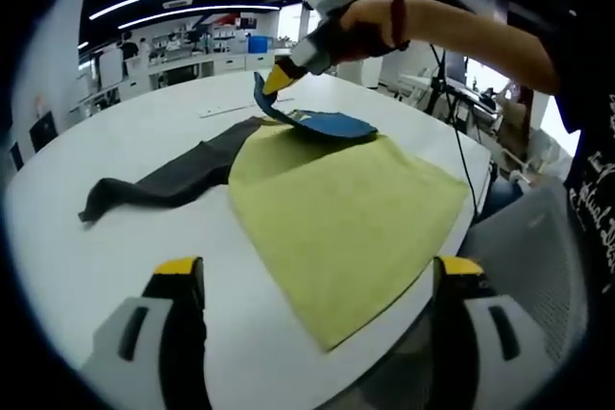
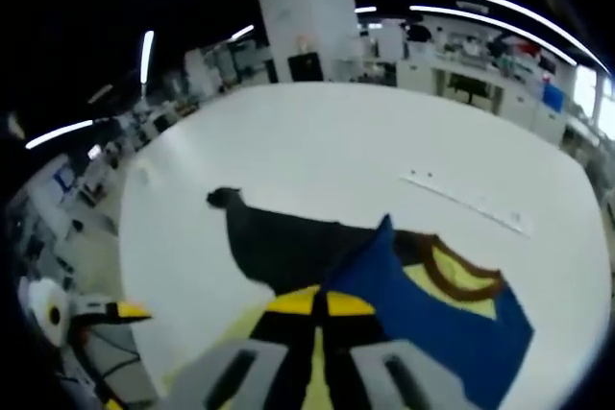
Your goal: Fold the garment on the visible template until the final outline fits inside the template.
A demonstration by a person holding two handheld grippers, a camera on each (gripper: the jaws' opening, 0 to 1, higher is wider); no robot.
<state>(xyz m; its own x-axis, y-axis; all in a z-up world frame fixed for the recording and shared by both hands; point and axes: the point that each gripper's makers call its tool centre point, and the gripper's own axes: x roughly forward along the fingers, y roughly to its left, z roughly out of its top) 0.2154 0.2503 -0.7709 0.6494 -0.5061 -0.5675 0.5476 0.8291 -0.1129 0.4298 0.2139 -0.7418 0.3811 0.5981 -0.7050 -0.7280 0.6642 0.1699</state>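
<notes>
Folding is under way, I judge, with one edge of the garment point(image 1: 322, 124) lifted and the rest not yet laid over. In the left gripper view, my left gripper point(image 1: 317, 280) rises from the bottom with its yellow-tipped jaws standing wide apart and holding nothing, poised above the near corner of the yellow-green template point(image 1: 346, 218), which lies flat on the white worktop point(image 1: 115, 237). At the template's far edge the blue garment rests partly on the cloth, and my right gripper point(image 1: 274, 79) comes in from above with its jaws pinched on the garment's raised edge. A dark grey cloth point(image 1: 173, 180) trails off to the left of the template, touching it. In the right gripper view, my right gripper point(image 2: 315, 302) shows its jaws closed together on the blue garment point(image 2: 432, 319), whose brown-trimmed neckline point(image 2: 461, 280) and yellow inner face lie just beyond the tips; the dark cloth point(image 2: 288, 247) stretches behind it, and a pale strip point(image 2: 466, 204) lies well apart on the worktop point(image 2: 317, 141). My left gripper's tip point(image 2: 120, 312) peeks in at the lower left. Next, I judge, I need to carry the held edge across so the garment folds onto itself and lands wholly within the template, with my free gripper ready to pin or smooth it.
</notes>
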